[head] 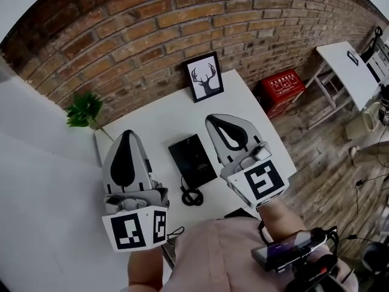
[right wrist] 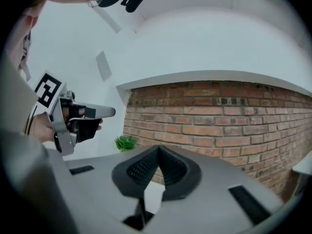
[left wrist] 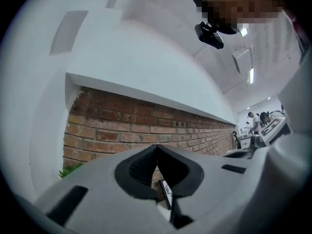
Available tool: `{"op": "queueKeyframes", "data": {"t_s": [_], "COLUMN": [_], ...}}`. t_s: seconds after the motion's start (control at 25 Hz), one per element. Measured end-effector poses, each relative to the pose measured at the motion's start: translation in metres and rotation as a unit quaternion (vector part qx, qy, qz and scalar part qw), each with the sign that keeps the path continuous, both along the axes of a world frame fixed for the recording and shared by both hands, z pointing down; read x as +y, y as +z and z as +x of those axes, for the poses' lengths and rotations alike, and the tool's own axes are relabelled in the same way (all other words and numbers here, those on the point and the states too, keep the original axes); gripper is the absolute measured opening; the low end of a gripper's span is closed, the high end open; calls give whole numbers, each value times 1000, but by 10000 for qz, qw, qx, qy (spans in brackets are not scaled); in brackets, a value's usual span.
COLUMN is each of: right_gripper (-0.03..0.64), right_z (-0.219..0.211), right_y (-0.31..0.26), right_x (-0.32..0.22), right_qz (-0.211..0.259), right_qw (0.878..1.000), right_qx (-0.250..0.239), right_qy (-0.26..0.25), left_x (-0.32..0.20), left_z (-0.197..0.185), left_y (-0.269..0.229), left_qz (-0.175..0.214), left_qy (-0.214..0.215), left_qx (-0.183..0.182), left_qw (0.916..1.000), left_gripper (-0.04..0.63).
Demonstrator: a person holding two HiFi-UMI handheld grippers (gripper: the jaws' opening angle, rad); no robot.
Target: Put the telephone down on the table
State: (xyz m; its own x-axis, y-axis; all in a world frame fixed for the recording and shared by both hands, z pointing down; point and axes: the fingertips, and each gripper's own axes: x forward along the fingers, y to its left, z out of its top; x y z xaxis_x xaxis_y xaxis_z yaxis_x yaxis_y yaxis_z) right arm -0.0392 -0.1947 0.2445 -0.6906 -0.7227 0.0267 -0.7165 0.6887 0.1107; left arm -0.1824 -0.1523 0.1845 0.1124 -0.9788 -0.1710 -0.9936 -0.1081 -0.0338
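The tabletop (head: 158, 123) is carrying the phone (head: 192, 160) flat near its middle while the left tongs (head: 127, 134) and right tongs (head: 214, 120) are hovering above, both pinched shut on nothing, so the putting-down looks done and only backing away seems needed.

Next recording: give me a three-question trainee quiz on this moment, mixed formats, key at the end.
1. True or false: the telephone lies on the white table.
2. The left claw and right claw are: A) both open B) both shut and empty C) gripping the telephone.
3. What does the framed picture against the brick wall show?
Key: 1 true; 2 B; 3 a deer head with antlers.
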Motion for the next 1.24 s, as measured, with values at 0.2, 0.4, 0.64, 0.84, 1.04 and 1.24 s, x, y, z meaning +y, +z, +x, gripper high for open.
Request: {"op": "queueKeyframes", "data": {"t_s": [0.2, 0.4, 0.64, 0.84, 1.04, 1.24], "right_gripper": [5, 5, 5, 5, 5, 5], "right_z": [8, 18, 21, 23, 26, 31], "right_y": [-8, -11, -12, -10, -9, -8], "right_x": [8, 14, 20, 23, 24, 24], "right_qz": [98, 167, 165, 154, 154, 171], "right_qw": [9997, 9990, 9991, 9991, 9990, 9988], "right_qx": [-116, -199, -202, -199, -212, -218], "right_qy": [193, 364, 347, 350, 369, 401], "left_x": [1, 5, 9, 10, 10, 10], "left_z": [13, 22, 29, 34, 41, 46], "left_y": [1, 5, 8, 12, 16, 19], "left_qz": [2, -24, -52, -106, -153, -167], "left_qy": [130, 185, 230, 270, 337, 355], "left_qx": [-75, -204, -285, -322, -352, -399], "left_qw": [9999, 9996, 9993, 9991, 9987, 9984], "left_gripper": [5, 5, 5, 5, 5, 5]}}
